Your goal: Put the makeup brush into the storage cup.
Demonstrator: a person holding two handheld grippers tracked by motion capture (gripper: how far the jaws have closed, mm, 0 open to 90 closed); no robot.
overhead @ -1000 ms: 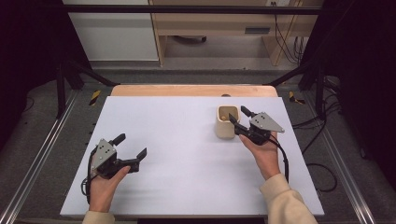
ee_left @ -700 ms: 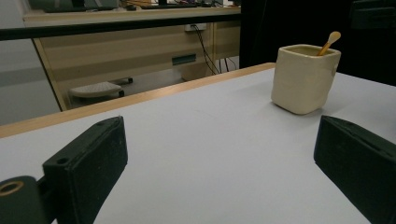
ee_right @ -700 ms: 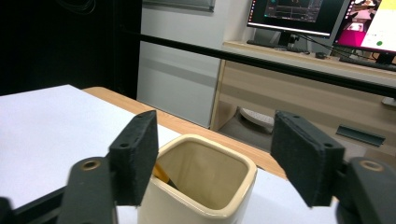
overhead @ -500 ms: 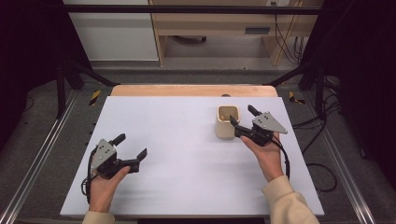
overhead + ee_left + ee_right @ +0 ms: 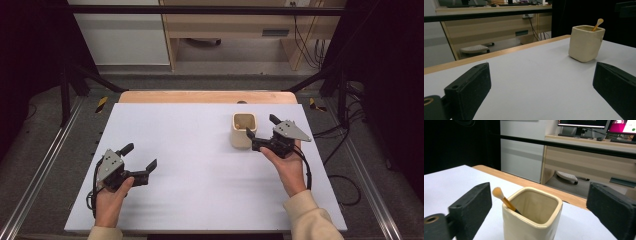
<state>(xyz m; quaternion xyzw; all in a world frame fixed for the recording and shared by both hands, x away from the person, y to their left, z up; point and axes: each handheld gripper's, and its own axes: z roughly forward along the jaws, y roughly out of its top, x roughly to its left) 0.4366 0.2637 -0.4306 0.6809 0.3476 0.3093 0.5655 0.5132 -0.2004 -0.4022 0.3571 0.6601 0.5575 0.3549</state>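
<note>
The cream cup (image 5: 243, 130) sits on the tabletop (image 5: 190, 150) w/ a brush (image 5: 504, 200) leaning inside. Right claw (image 5: 260, 132) is right next to the cup, jaws just opened wide, straddling it w/o gripping. Left claw (image 5: 139, 157) is well away from the cup, open and empty.

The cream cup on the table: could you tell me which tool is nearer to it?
Right. The right tool sits beside the cream cup, jaws open; the left tool rests far across the table.
</note>
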